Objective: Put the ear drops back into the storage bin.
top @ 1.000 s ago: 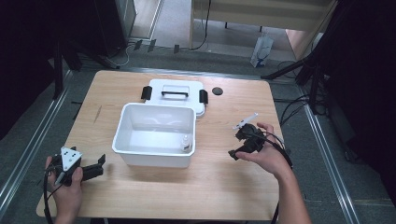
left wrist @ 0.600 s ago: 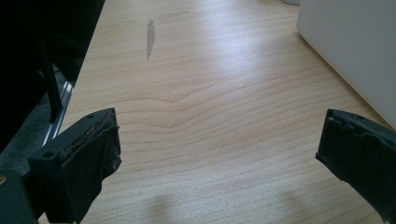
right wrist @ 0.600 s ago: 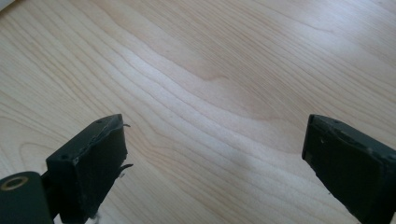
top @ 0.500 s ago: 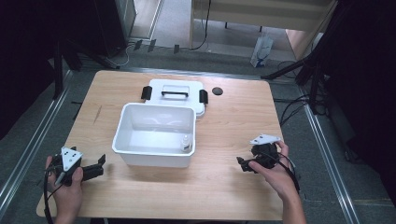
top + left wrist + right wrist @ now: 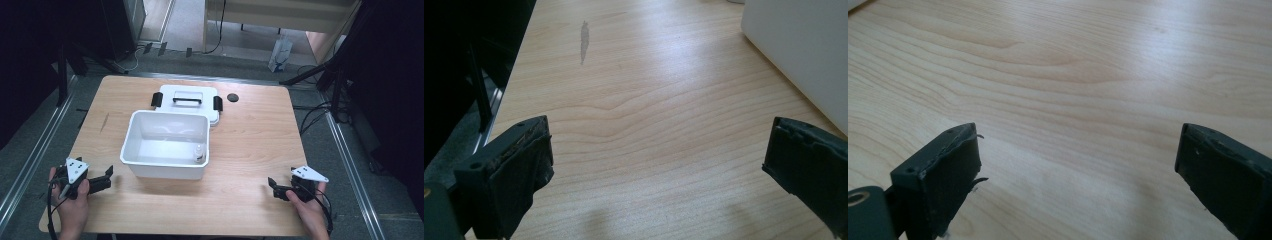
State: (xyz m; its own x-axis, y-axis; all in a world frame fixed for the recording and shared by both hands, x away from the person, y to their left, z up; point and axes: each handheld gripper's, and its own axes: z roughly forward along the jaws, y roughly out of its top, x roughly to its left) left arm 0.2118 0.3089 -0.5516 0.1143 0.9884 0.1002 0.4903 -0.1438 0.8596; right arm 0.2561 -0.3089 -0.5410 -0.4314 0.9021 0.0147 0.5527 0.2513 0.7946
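The little bottle [image 5: 199, 153] stands upright in the white bin [image 5: 131, 134], in its near right corner against the wall. It looks light, hard, maybe slick, so pinch the body low. Left gripper [image 5: 105, 178] and right gripper [image 5: 273, 188] both sit wide open, empty.

The right hand-held gripper [image 5: 274, 186] has come down from beside the tub [image 5: 167, 172] to the bench's [image 5: 250, 135] near right corner, its empty jaws opening wider.
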